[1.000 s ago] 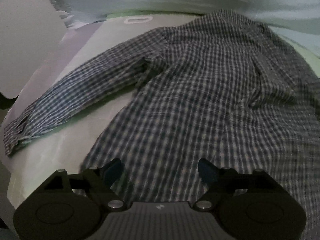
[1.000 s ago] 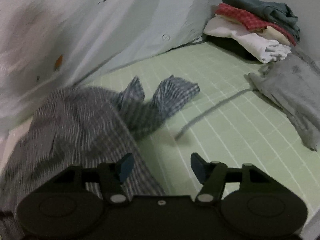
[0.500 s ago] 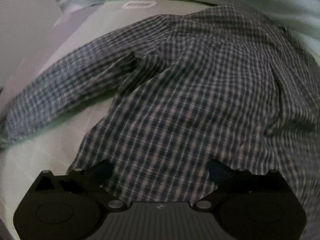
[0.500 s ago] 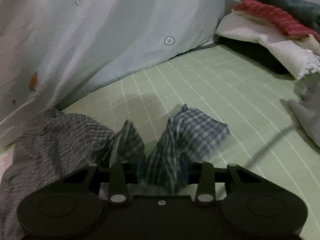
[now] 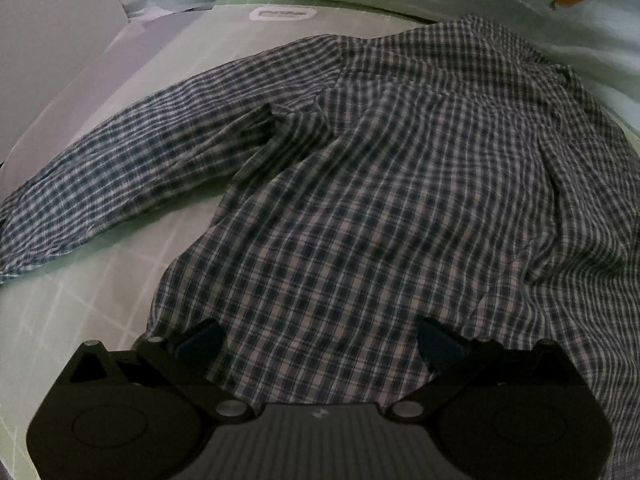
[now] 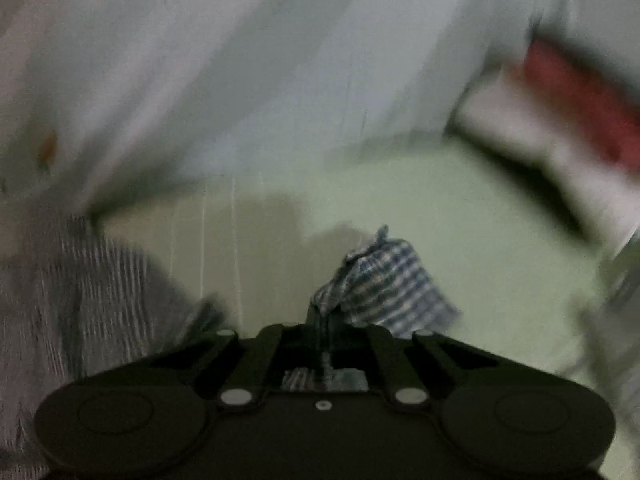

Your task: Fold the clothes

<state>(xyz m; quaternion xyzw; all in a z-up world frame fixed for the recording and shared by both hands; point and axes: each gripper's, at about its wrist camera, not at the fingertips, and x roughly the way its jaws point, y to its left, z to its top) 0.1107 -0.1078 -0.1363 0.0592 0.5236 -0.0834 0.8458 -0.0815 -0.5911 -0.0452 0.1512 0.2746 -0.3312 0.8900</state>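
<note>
Blue-and-white checked cotton shirt [image 5: 380,200] is lying spread, one sleeve stretched out, on the pale green gridded bed sheet [image 5: 80,312]. Since a second ago, the left claw [image 5: 320,340] has been widening fully, and is now hovering over the hem, gripping nothing. The right claw [image 6: 320,332], gaping before, is now pinching shut on the shirt's cuff [image 6: 384,280], lifting it. Blurred red and white folded clothes [image 6: 568,120] are lying beyond.
</note>
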